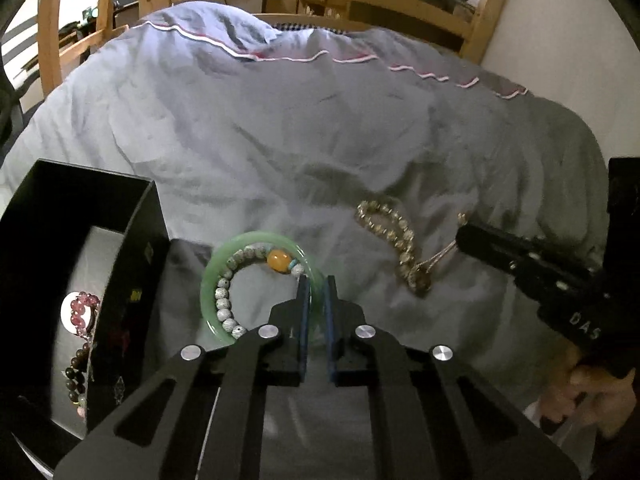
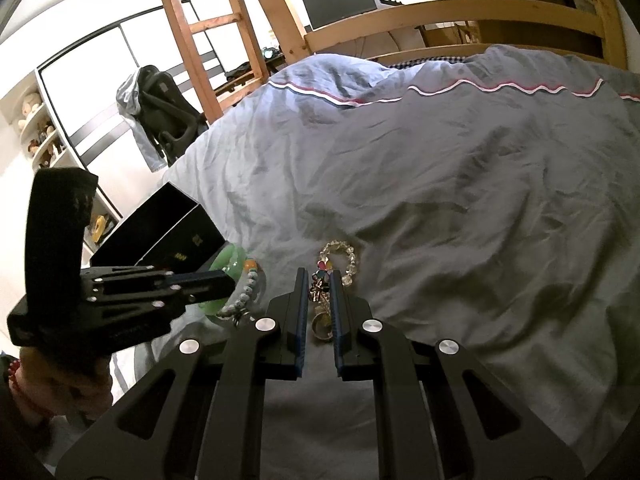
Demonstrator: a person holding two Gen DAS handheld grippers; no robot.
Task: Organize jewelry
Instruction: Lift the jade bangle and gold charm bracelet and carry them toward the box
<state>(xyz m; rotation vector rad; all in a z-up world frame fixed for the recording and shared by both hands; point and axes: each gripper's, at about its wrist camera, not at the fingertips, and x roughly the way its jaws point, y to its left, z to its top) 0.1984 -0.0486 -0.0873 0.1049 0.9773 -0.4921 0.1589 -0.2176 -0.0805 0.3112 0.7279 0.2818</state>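
A green jade bangle [image 1: 224, 256] lies on the grey duvet with a white bead bracelet [image 1: 224, 300] bearing an amber bead inside it. My left gripper [image 1: 316, 280] is shut on the bangle's right rim. A clear crystal bead bracelet [image 1: 394, 232] lies to the right with a thin chain and charms [image 2: 320, 284]. My right gripper [image 2: 320, 276] has its jaws closed in around the charms and chain. An open black box [image 1: 132, 248] at left holds a pink bead bracelet [image 1: 82, 312] and a dark bead bracelet [image 1: 76, 376]. The bangle [image 2: 230, 266] and box [image 2: 160, 224] also show in the right wrist view.
The rumpled grey duvet [image 1: 320, 140] covers the bed. A wooden bed frame [image 2: 460, 12] and ladder [image 2: 208, 32] stand behind. An office chair [image 2: 160, 108] stands beside the bed at left.
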